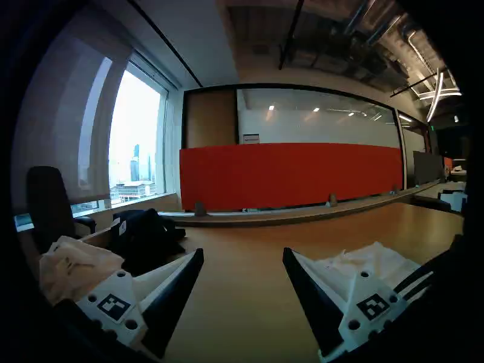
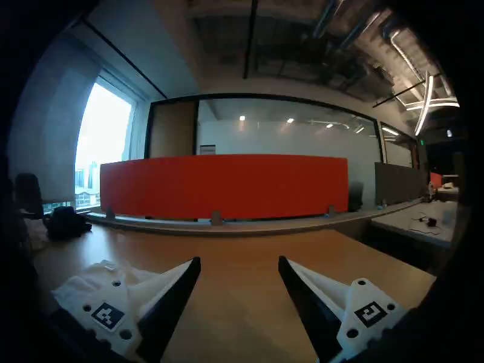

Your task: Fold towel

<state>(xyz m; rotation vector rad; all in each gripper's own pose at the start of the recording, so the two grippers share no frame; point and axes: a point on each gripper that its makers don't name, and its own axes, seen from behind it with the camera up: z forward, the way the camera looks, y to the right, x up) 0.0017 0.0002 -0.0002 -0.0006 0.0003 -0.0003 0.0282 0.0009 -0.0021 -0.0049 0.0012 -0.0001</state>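
Left gripper point(image 1: 242, 251): jaws wide apart, empty, low over the table point(image 1: 242, 302).
Right gripper point(image 2: 239, 260): jaws wide apart, empty.
Towel point(image 1: 375, 260): white, crumpled on the table, near, just right of the left gripper.
Bag point(image 1: 142, 236): black, far left on the table.
Divider point(image 1: 290, 175): red, along the table's far edge.

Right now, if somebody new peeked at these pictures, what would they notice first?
The big red screen across the far edge of the wooden desk jumps out first, with the bright window to its left. Nearer, a crumpled white towel lies on the desk behind one finger of the open left hand-held gripper, and a black bag sits near the window.
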